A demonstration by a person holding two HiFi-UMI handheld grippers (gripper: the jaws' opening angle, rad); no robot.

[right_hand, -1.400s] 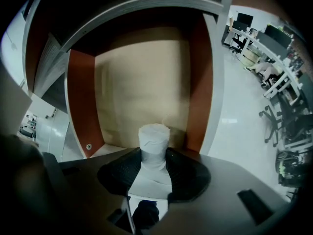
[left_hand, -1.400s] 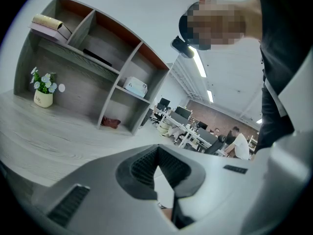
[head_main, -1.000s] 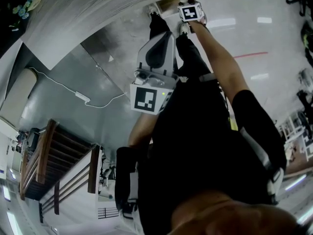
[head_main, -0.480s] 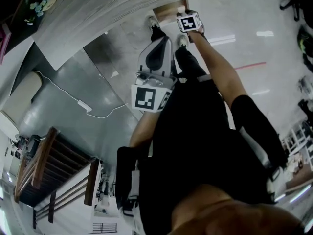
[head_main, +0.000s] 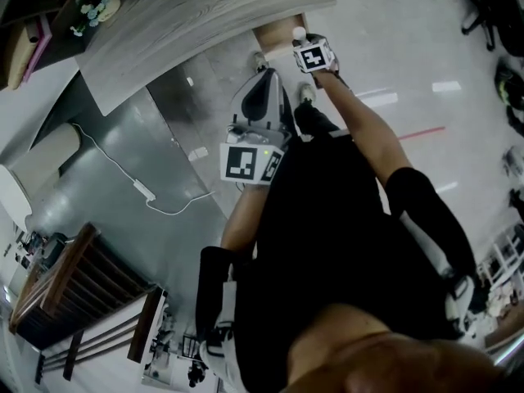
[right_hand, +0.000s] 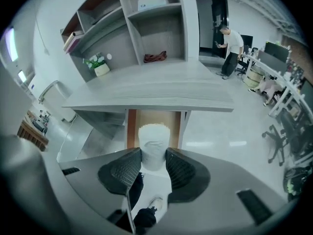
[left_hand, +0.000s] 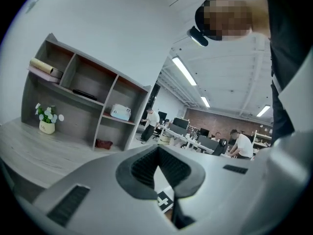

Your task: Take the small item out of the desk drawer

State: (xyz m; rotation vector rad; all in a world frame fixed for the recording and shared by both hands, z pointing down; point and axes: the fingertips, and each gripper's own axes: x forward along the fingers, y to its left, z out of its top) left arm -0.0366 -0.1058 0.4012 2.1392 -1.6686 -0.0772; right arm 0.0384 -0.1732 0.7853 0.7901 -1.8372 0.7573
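The small white item (head_main: 298,33) is clamped in my right gripper (head_main: 313,56) at the open drawer (head_main: 277,33) under the desk (head_main: 205,15), seen from the head camera. My left gripper (head_main: 255,133) hangs nearer my body. Left gripper view: my jaws meet tip to tip with nothing between them. Right gripper view: both pads press the item's sides, and the drawer's wooden inside shows behind it.
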